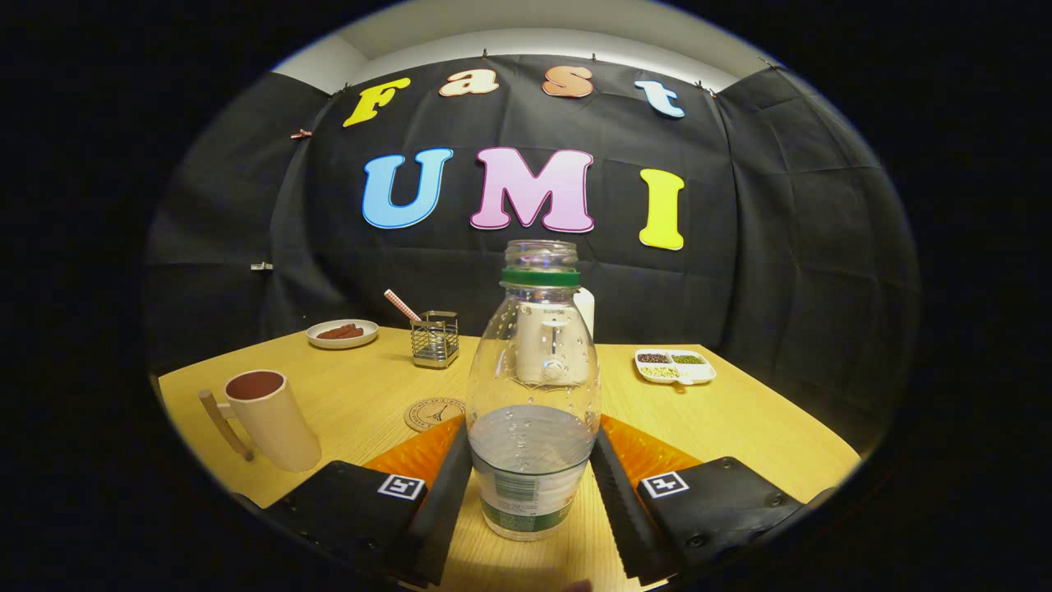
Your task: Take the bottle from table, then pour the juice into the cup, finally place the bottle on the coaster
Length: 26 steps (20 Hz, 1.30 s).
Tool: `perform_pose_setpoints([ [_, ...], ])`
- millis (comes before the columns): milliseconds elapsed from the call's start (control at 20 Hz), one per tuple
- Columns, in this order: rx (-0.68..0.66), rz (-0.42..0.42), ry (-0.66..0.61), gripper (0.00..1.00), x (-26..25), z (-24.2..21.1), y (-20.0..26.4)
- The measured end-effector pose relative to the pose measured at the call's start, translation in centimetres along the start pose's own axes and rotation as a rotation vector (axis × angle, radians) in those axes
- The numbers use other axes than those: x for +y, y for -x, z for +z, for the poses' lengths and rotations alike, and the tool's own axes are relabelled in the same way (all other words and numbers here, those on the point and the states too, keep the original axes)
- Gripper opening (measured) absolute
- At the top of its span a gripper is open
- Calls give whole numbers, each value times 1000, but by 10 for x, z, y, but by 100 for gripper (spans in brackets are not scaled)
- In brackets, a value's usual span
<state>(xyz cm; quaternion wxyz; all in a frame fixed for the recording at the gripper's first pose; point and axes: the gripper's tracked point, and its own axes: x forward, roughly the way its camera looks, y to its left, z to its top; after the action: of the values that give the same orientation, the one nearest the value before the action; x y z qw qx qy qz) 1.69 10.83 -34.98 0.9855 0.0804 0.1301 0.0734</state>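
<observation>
Gripper (531,485): fingers are pressing both sides of the bottle (532,395)
Table (740,419): wooden, is carrying the coaster (433,413) just beyond them
Wall: black cloth

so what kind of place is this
Likely a staged booth for recording demos: a black cloth wall behind a table of props, with the bottle between the tool's fingers.

We see a wooden table (740,419) with a pale yellow top, set against a black cloth wall (789,247) pinned up with clips; above the cloth, a strip of white wall (526,41); light even.
</observation>
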Motion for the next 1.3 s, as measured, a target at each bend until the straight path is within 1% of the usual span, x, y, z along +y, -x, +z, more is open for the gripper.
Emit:
perform_pose_setpoints([
  [100, 24, -18, 39, 77, -1, 7, -1],
  [400, -13, -46, 196, 74, 4, 68, 13],
  [550, -32, -22, 325, 74, 16, 94, 18],
  [600, -34, -13, 358, 73, 22, 99, 19],
  [650, -34, -20, 383, 73, 25, 105, 21],
  [750, -27, -59, 446, 73, 25, 115, 27],
  [850, -35, -68, 531, 73, 38, 122, 28],
  [1000, -35, -39, 681, 73, 58, 121, 27],
  [1100, -25, 4, 727, 73, 75, 114, 27],
  [1200, 15, 39, 768, 73, 89, 100, 23],
  [1250, 42, 71, 795, 73, 97, 90, 23],
  [1300, 67, 71, 836, 73, 100, 84, 19],
])
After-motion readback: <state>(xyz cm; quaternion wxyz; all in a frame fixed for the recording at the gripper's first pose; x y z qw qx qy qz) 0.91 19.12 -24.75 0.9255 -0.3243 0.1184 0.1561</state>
